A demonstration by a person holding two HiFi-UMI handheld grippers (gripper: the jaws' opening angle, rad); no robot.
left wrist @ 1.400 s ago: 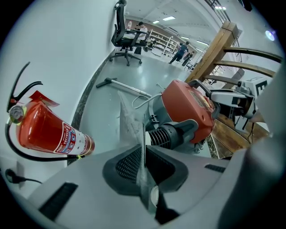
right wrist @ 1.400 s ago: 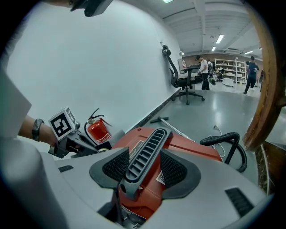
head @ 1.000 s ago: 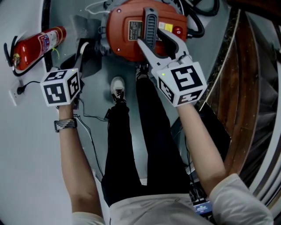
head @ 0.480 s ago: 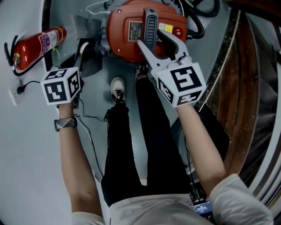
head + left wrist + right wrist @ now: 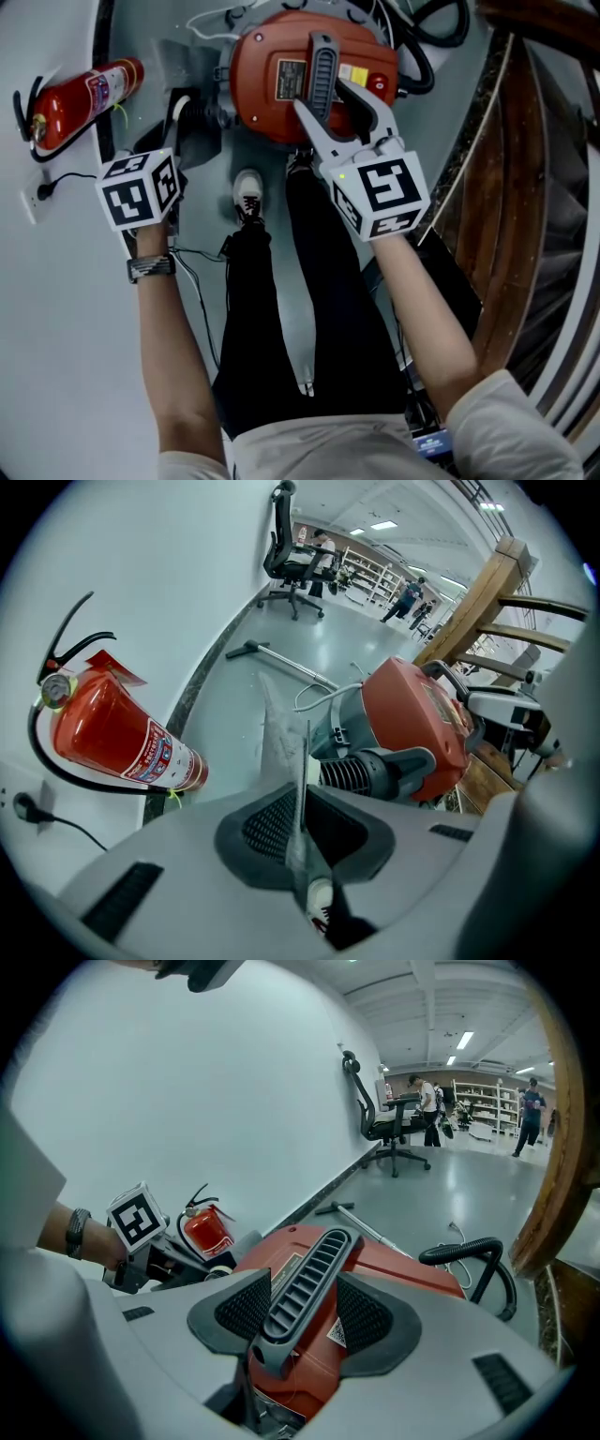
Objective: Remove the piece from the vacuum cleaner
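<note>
Your left gripper (image 5: pixel 302 808) pinches the thin grey piece (image 5: pixel 281 733); your right gripper (image 5: pixel 305 1309) clamps the vacuum cleaner (image 5: pixel 412 714) by its handle (image 5: pixel 314 1265).
The piece runs edge-on straight ahead of the left gripper; the vacuum cleaner sits just to its right.

Nothing is reading legibly. The vacuum cleaner (image 5: pixel 258 98) is carrying a white plate label (image 5: pixel 291 70) left of its handle (image 5: pixel 319 66) and a yellow sticker (image 5: pixel 353 73) right of it. The fire extinguisher (image 5: pixel 80 98) left of the vacuum cleaner is showing a printed label (image 5: pixel 97 86), too small to read.
</note>
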